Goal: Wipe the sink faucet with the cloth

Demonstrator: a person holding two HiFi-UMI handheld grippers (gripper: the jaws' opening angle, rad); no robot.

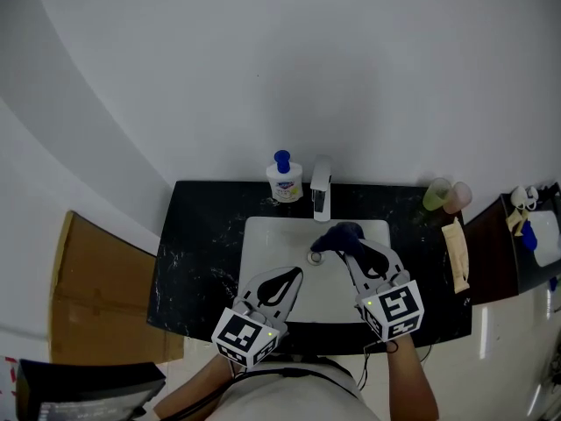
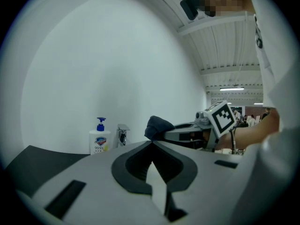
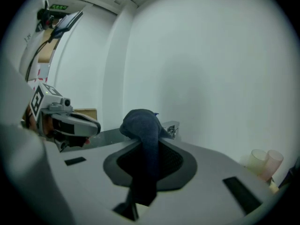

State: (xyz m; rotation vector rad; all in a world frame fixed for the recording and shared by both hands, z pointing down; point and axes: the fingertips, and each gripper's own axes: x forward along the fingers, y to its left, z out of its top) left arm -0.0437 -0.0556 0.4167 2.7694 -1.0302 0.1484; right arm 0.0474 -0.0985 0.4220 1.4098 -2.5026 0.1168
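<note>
The chrome faucet (image 1: 321, 188) stands at the back of the white sink (image 1: 263, 244), set in a black counter. A dark blue cloth (image 1: 339, 233) hangs bunched over the basin, just in front of the faucet's spout. My right gripper (image 1: 351, 247) is shut on the cloth; in the right gripper view the cloth (image 3: 143, 125) drapes over the jaw tips, with the faucet (image 3: 171, 129) just behind it. My left gripper (image 1: 295, 275) hovers over the basin's front left, its jaws shut and empty. From the left gripper view (image 2: 151, 144), the faucet (image 2: 123, 136) shows beyond the tips.
A white soap bottle (image 1: 285, 179) with a blue pump stands left of the faucet. Two cups (image 1: 446, 196) and a tan packet (image 1: 456, 254) sit on the counter's right end. Cardboard (image 1: 96, 288) leans at the left; a side stand (image 1: 535, 235) holds small items at the right.
</note>
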